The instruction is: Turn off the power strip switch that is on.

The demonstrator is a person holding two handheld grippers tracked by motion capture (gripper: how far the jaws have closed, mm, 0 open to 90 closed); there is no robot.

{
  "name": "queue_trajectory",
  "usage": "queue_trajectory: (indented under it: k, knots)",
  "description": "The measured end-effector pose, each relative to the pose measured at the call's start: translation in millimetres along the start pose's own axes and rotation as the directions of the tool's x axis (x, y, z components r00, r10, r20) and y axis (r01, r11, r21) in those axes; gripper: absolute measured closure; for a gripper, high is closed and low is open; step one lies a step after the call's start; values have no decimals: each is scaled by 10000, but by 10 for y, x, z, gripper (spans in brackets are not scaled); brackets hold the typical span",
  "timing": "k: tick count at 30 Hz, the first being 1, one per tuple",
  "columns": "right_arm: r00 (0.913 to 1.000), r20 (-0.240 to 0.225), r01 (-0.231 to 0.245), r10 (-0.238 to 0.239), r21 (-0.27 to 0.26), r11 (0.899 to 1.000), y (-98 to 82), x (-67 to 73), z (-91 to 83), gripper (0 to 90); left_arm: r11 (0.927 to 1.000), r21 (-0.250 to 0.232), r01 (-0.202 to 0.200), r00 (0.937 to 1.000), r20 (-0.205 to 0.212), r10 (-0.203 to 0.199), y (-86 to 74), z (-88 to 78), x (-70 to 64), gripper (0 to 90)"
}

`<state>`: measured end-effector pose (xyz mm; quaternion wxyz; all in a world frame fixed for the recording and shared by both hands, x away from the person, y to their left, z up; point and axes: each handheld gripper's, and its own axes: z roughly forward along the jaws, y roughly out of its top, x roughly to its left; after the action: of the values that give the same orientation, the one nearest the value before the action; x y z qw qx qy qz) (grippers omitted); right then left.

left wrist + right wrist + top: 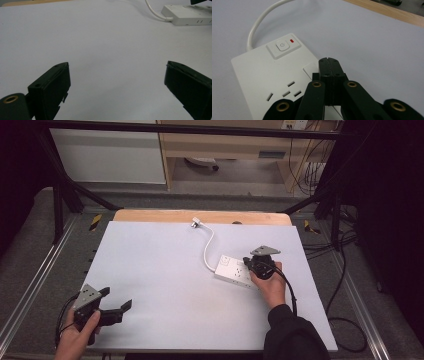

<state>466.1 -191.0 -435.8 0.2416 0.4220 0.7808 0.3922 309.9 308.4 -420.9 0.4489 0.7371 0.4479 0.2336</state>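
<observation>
A white power strip [233, 269] lies right of centre on the white tabletop, its cable [208, 246] curving back to a plug [196, 224] near the far edge. In the right gripper view the strip [262, 75] shows a power button [282, 45] with a red mark and several sockets. My right gripper [329, 60] is shut with nothing between its jaws, its tip over the strip's right part; whether it touches is unclear. That gripper [248, 261] sits at the strip's right end. My left gripper [116, 298] rests open at the front left, far from the strip [187, 14].
The white sheet [165, 285] covers the table, with a wooden strip [150, 216] bare along the far edge. Dark metal frame rails [60, 205] stand at the back corners. Cables [345, 270] trail on the floor to the right.
</observation>
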Motion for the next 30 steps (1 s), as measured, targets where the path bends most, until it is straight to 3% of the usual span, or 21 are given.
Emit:
queue_trajectory:
  k: [8, 13, 16, 20, 26, 30]
  knots:
    - [9999, -142, -93, 89, -317, 9995, 31, 20, -39, 900, 10000, 15, -18, 10000, -7, 18, -1, 0, 0, 66]
    - [9993, -318, -207, 196, -343, 9992, 48, 29, -72, 812, 10000, 19, 3, 10000, -11, -3, -2, 1, 0, 67]
    - [9986, -412, -349, 333, -392, 9986, 74, 36, -97, 730, 10000, 21, -12, 10000, -23, 12, -2, 1, 1, 67]
    - [9982, -467, -382, 368, -283, 9989, 102, 58, -103, 534, 10000, 28, -10, 10000, -26, 10, -2, 1, 2, 67]
    - [9972, -473, -580, 579, -5, 9983, 127, 77, -97, 308, 10000, 27, 12, 10000, -15, -12, -3, 1, 1, 66]
    - [9965, -498, -659, 664, 110, 9978, 145, 86, -116, 197, 10000, 37, -2, 10000, -21, 2, -3, 2, 2, 67]
